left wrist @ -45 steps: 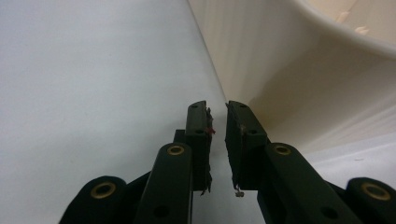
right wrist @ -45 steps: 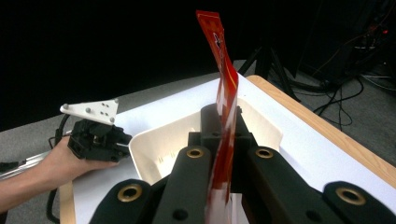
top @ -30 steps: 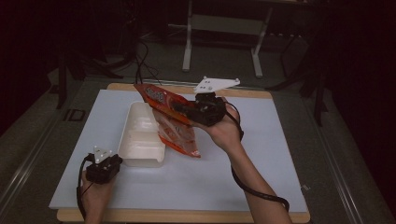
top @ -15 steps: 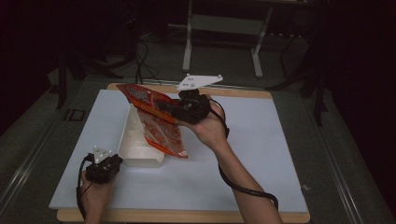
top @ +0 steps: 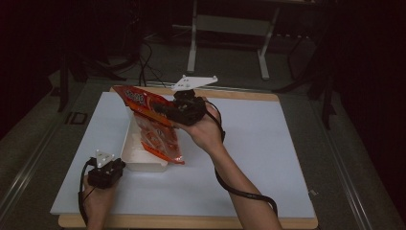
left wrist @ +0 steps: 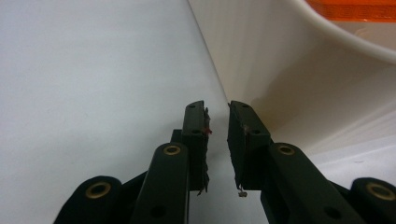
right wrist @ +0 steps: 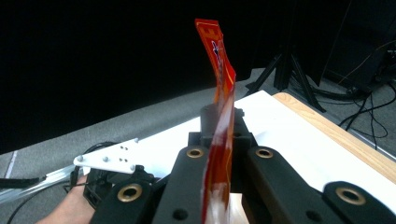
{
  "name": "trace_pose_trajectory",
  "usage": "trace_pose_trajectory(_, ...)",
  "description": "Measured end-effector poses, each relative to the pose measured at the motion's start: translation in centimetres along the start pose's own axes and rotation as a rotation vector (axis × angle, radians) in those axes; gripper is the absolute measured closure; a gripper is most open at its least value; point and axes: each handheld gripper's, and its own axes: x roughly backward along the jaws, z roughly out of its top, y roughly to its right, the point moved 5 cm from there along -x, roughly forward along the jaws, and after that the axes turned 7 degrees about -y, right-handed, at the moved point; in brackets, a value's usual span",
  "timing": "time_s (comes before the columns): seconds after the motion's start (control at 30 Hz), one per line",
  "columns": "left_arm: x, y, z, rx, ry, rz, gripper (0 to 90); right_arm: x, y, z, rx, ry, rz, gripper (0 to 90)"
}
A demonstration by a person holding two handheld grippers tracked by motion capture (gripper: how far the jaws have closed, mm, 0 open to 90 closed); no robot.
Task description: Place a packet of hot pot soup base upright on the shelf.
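Orange snack bag (top: 155, 127) hangs pinched in the right hand-held gripper (top: 168, 111), above the white tray (top: 143, 162). The left hand-held gripper (left wrist: 217, 122), nearly closed and empty, touches nothing; the bag's loose end could snag the tray's rim.

The right gripper (top: 160, 111) is raised over the middle of the table, its arm stretched from the near right edge, wrist bent so the jaws point left, clamped tight on a thin packet (top: 152, 125). The left gripper (top: 119, 165) rests low at the near left, jaws nearly together with nothing between them.
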Motion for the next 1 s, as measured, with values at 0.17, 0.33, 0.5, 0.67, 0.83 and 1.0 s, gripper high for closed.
trace_pose_trajectory(0.17,0.0,0.0,0.0,0.000,0.000,0.002,77.1,-0.5,0.1,0.0,-0.018,0.006,0.002,90.0)
trace_pose_trajectory(0.33,0.0,0.0,0.0,0.000,0.001,0.004,77.1,-0.9,0.3,0.0,-0.038,0.013,0.003,90.0)
trace_pose_trajectory(0.5,0.0,0.0,0.0,-0.001,0.002,0.004,77.1,-1.3,0.4,0.1,-0.049,0.017,0.005,90.0)
trace_pose_trajectory(0.67,0.0,0.0,0.0,0.001,0.004,0.003,77.1,-1.9,0.3,0.1,-0.063,0.026,0.009,90.0)
trace_pose_trajectory(0.83,0.0,0.0,0.0,0.002,0.002,0.003,77.1,-2.5,0.3,0.1,-0.085,0.037,0.012,90.0)
trace_pose_trajectory(1.0,0.0,0.0,0.0,0.003,0.003,0.004,77.1,-3.2,0.2,-0.1,-0.116,0.058,0.021,90.0)
